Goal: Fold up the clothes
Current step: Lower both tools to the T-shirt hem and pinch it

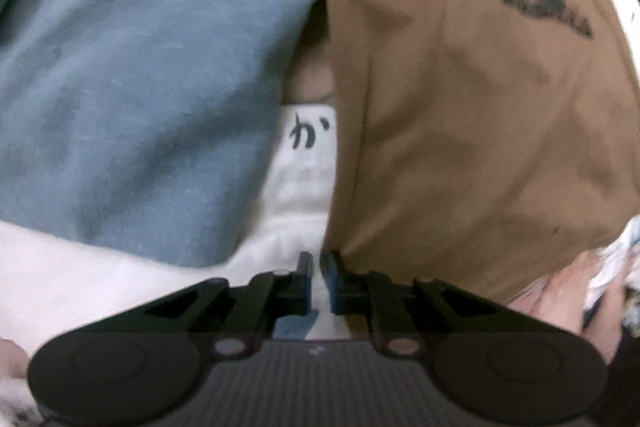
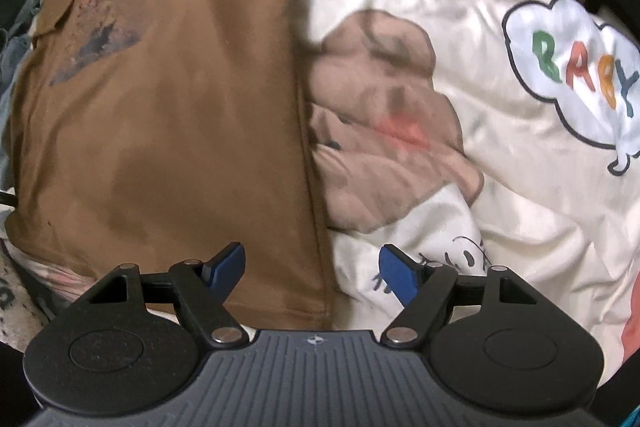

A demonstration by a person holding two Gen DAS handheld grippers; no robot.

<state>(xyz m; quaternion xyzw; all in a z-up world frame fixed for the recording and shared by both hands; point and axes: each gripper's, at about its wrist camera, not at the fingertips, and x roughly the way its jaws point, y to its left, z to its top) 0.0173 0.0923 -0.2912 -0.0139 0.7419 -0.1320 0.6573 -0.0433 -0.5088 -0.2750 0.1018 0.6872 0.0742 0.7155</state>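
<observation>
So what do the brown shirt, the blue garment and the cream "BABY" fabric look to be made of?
Brown shirt: matte knit, probably cotton jersey, with a worn, cracked print. Blue garment: soft, heathered, slightly fuzzy knit, perhaps fleece or sweatshirt cotton. Cream fabric: smooth with a faint sheen and crisp wrinkles, likely woven bedding; the blur leaves it uncertain.

Both wrist cameras look forward along their fingers, very near the clothes, and they share the brown shirt (image 1: 472, 99) (image 2: 168, 99), which lies right in the left view and left in the right view.
</observation>
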